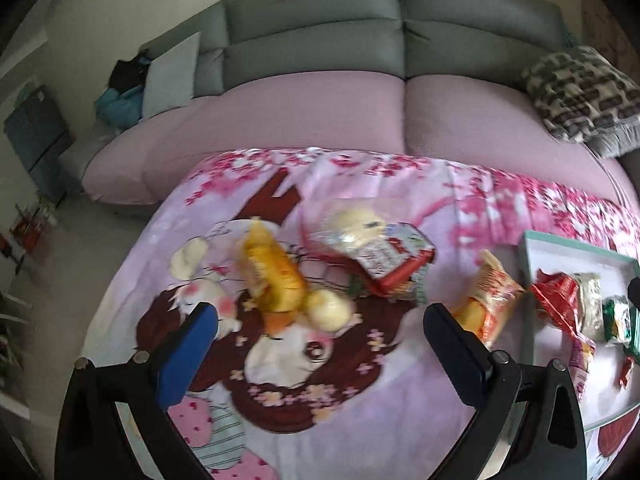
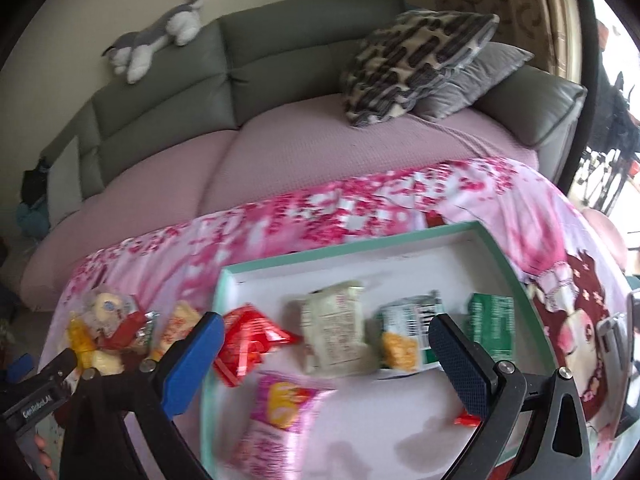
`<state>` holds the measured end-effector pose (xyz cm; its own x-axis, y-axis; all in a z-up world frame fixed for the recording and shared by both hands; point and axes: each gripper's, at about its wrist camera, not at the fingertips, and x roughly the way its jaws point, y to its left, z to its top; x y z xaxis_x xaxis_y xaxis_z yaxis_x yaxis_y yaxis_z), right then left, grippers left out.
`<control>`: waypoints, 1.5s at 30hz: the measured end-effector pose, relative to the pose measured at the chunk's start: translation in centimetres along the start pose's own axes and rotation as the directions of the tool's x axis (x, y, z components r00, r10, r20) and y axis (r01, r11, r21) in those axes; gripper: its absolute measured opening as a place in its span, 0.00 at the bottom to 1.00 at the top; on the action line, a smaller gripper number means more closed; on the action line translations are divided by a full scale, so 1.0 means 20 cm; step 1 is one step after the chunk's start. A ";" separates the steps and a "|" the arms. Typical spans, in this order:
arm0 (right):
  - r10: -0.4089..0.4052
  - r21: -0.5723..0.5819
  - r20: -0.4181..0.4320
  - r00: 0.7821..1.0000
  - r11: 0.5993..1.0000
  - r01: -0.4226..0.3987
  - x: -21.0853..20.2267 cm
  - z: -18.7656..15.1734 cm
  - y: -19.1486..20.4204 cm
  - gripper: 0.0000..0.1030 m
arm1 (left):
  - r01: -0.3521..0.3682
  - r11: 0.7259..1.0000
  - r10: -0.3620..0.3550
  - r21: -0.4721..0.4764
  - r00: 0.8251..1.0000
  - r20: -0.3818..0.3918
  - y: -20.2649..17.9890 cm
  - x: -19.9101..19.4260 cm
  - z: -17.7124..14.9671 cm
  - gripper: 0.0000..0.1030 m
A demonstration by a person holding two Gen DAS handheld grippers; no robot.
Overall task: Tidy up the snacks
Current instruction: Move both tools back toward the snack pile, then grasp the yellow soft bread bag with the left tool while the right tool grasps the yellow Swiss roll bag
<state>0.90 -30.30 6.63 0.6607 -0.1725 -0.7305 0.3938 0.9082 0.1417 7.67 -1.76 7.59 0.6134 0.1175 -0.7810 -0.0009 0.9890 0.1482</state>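
While both tools hang over the cloth-covered bench, neither holds anything. Left tool has its jaws spread wide, empty, above the loose snack pile. Pile on the cloth: yellow packet, a pale round bun touching it, a clear bag of buns overlapping a red-and-white packet, and an orange packet just beside the tray.

Right tool is also spread open and empty, over the tray. Inside the tray: red packet, beige packet, green-and-white packet, green packet in a rough row; pink packet nearer the camera, small red piece by the right finger. Left tool shows at the right view's lower left edge. Sofa behind the bench, blurry.
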 end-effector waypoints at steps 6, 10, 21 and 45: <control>0.027 -0.085 0.003 1.000 0.996 -0.027 0.00 -0.03 0.19 1.00 | -0.037 0.997 0.036 -0.071 0.999 -0.011 0.20 0.00 -0.02 0.99; 0.043 -0.129 -0.005 0.999 0.991 -0.043 0.01 -0.06 0.32 1.00 | -0.052 0.992 0.050 -0.112 0.999 -0.019 0.32 0.00 -0.03 0.99; 0.163 -0.198 -0.083 0.983 0.964 -0.176 0.06 -0.19 0.68 1.00 | -0.043 0.967 0.027 -0.250 0.997 -0.068 0.60 0.11 -0.07 0.99; 0.118 -0.157 -0.178 0.977 0.977 -0.147 0.34 -0.30 0.81 0.98 | 0.148 0.918 -0.178 -0.369 0.983 -0.048 0.61 0.50 0.05 0.99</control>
<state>7.94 -14.52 -0.10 0.5785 0.0064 -0.8157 0.1875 0.9721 0.1407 14.59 11.35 2.25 0.5651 -0.0558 -0.8231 -0.2014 0.9582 -0.2032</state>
